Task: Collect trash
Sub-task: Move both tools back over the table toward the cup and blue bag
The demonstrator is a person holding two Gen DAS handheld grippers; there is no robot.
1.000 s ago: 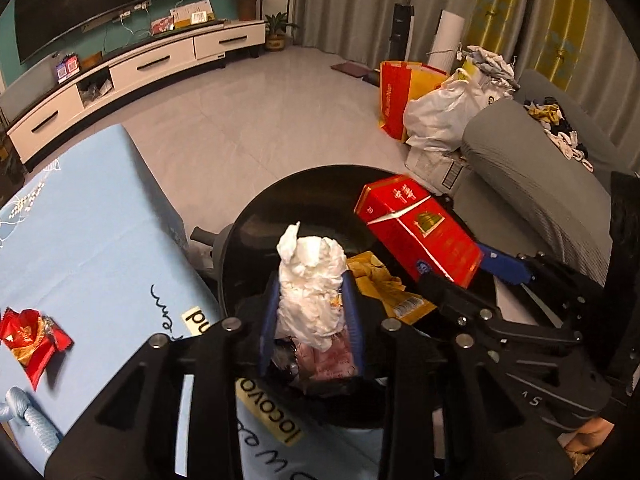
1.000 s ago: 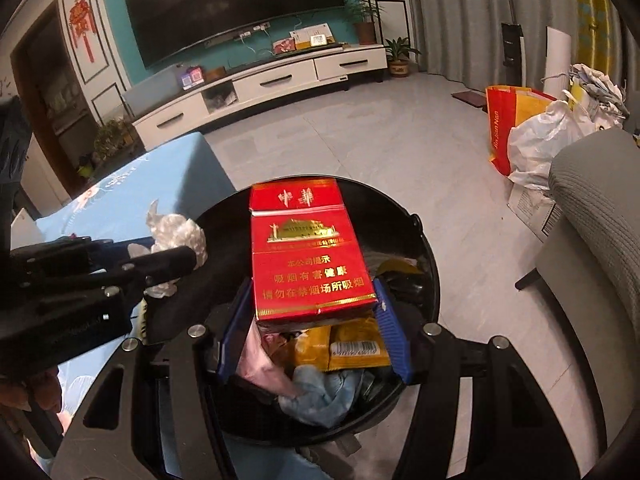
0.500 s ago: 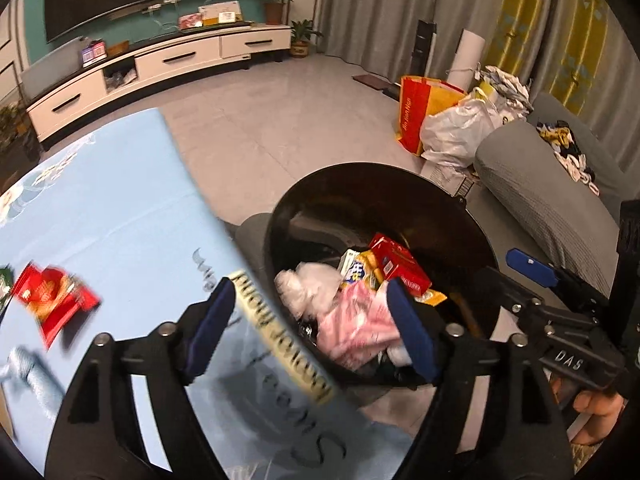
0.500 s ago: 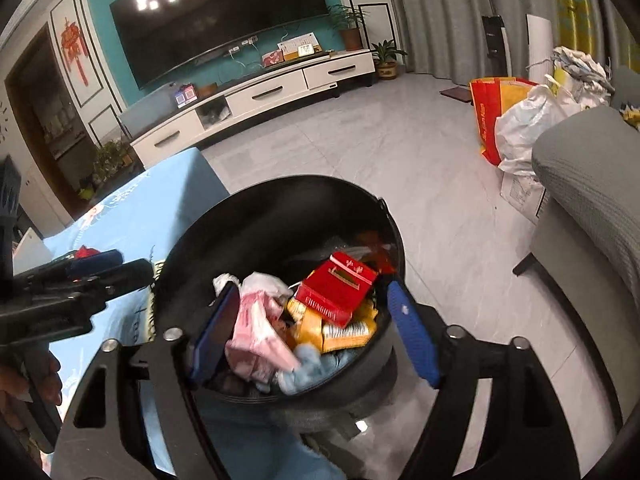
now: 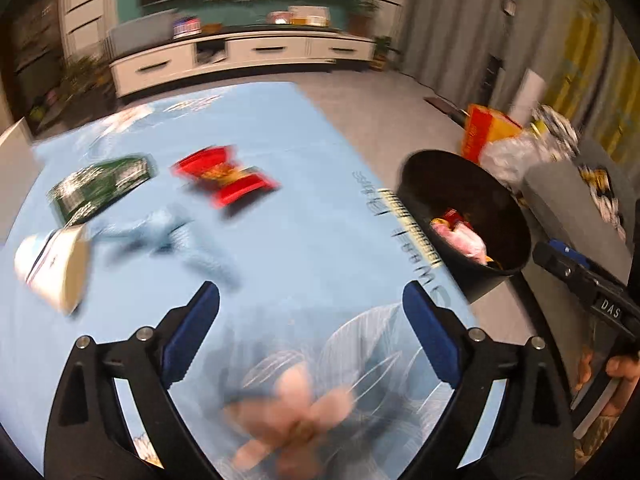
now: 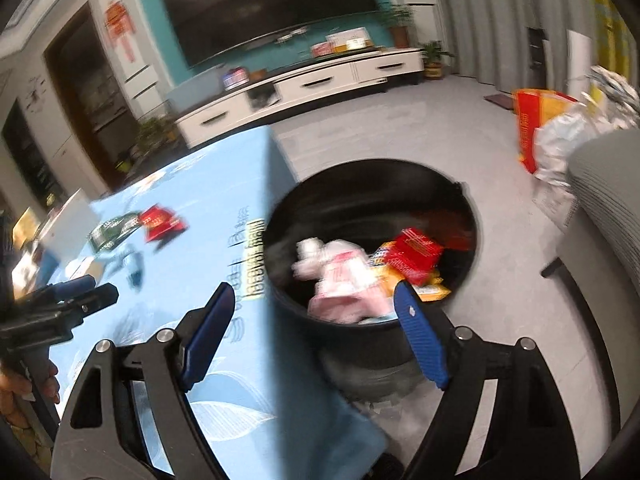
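**Blue pads wide apart over the worktop, bin filling up**

Blue-padded and spread wide, the left tongs [image 5: 311, 300] are hanging over the pale blue cloth of the worktop [image 5: 304, 220], their jaws having just been opening, and nothing is sitting between them. Ahead of them, towards the worktop's far left, a red wrapper [image 5: 224, 176] is lying flat, with a green packet [image 5: 100, 188] just beside it on the left and a white paper cup [image 5: 56, 264] tipped on its side nearer the left edge. All of it is blurring badly.

The right tongs [image 6: 316, 300] are also standing open and empty, their jaws having just been opening too, and they are pointing down at the black bin [image 6: 372, 184] sitting on the floor just off the worktop's right edge. Inside the bin, a red box [image 6: 416, 252] is resting on top of the heap, beside pink and white wrappers [image 6: 340, 276] and an orange packet.
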